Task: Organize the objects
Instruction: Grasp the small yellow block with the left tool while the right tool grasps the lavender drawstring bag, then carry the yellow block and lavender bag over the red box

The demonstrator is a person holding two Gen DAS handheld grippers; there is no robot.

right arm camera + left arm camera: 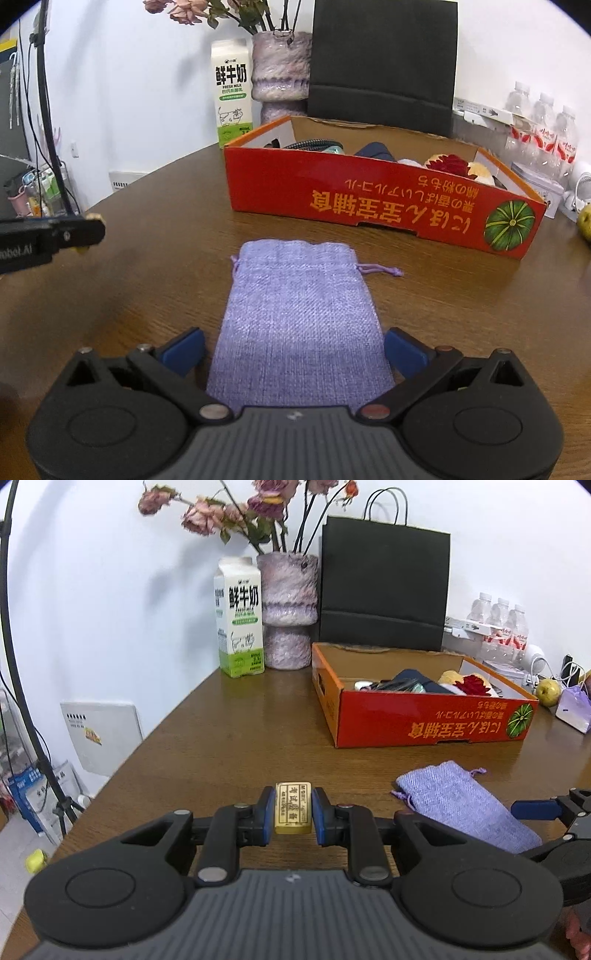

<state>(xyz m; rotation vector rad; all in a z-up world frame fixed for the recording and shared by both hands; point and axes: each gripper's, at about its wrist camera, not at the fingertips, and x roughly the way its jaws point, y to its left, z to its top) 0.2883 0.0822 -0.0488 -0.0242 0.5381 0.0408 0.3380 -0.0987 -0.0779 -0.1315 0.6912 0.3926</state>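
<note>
My left gripper (pixel 293 808) is shut on a small yellow block with printed characters (pixel 293 806), held just over the brown table (pixel 221 738). It shows from the side in the right wrist view (pixel 88 232) at far left. A purple drawstring pouch (pixel 295 317) lies flat on the table; it also shows in the left wrist view (pixel 465 805). My right gripper (pixel 294 349) is open, its blue fingers either side of the pouch's near end. An orange cardboard box (pixel 369 199) holding several items stands beyond it.
A milk carton (pixel 240 620), a purple vase with dried flowers (pixel 288 609) and a black paper bag (pixel 384 583) stand at the back by the wall. Water bottles (pixel 498 627), a green fruit (pixel 548 692) and a small white bag (pixel 572 709) sit at right.
</note>
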